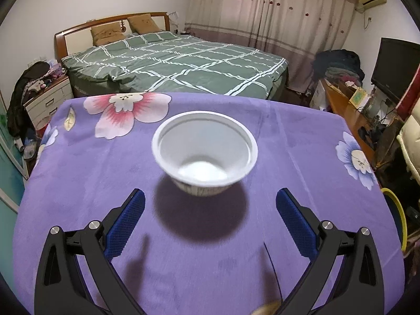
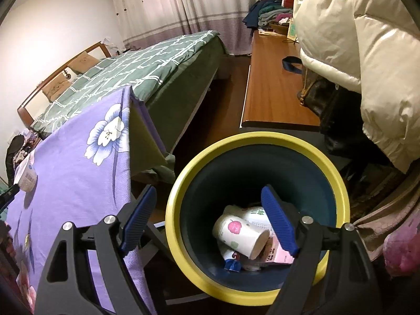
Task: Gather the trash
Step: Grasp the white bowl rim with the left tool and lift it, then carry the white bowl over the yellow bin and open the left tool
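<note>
Through the left wrist view we see our left gripper with its blue-padded fingers spread wide and holding nothing, pointed down at an empty white disposable plastic bowl that stands upright just beyond the fingertips, near the middle of the bench under its purple flowered cloth. Our right gripper hangs over the round dark bin with a yellow rim on the floor right of the bench, fingers wide apart and empty. In the bin lie a white paper cup with a pink spot on its side, cartons and wrappers.
</note>
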